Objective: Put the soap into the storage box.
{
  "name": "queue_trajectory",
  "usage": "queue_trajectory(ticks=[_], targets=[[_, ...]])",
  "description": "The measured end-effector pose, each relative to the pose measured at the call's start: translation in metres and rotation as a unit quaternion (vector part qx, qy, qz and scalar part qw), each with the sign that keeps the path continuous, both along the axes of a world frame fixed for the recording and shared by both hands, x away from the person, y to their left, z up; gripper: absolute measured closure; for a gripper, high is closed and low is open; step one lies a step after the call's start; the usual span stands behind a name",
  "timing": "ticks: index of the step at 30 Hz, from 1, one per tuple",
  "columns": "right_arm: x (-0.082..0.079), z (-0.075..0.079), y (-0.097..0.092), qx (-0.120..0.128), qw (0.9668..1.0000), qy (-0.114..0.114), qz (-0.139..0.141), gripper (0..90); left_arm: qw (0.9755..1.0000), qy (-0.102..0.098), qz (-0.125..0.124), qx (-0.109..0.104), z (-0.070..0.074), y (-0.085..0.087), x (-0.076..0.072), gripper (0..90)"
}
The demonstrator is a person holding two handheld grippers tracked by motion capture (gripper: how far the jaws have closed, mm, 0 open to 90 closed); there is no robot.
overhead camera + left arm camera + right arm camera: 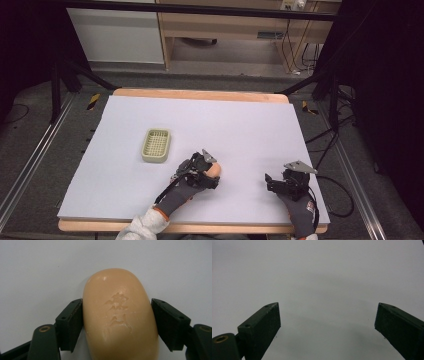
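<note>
While my left gripper (116,322) squeezes the peach-coloured soap bar (120,315) between both jaws, the bar sits at the table's (250,125) near middle, right of the green soap dish (156,145). My right gripper (327,327) hovers nearby, jaws spread wide over bare tabletop.

In the left gripper view the soap (120,317) runs off the bottom edge, so its near end is cut away, and the stamped mark on its face is too soft to read. In the high view most of the soap (215,170) sits hidden behind the left hand-held gripper (202,170); just a peach sliver peeks out. Whether both pads truly touch it, can't tell: the right one seems a hair off. The right hand-held gripper (327,322) loses its right jaw past the frame's edge. The basket (156,145) mesh is too small to make out.
</note>
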State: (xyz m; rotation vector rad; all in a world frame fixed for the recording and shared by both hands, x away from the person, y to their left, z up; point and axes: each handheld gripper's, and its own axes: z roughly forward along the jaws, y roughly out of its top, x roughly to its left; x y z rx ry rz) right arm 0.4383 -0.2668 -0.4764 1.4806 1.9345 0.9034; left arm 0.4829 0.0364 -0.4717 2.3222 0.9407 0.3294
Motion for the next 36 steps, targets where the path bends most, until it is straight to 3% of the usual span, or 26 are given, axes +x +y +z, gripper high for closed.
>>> queue_trajectory(ticks=[12,24,36], targets=[[0.0,0.0,0.0,-0.004,1.0,0.001,0.002,6.8,1.0,0.001,0.003,-0.007,0.001,0.003,0.0,29.9],[0.0,0.0,-0.001,-0.003,1.0,-0.001,0.001,6.9,0.9993,-0.014,0.006,-0.033,0.023,0.019,-0.004,30.4],[-0.001,0.001,-0.001,-0.003,1.0,-0.001,0.001,6.9,0.9988,-0.022,0.007,-0.043,0.037,0.029,-0.009,30.7]])
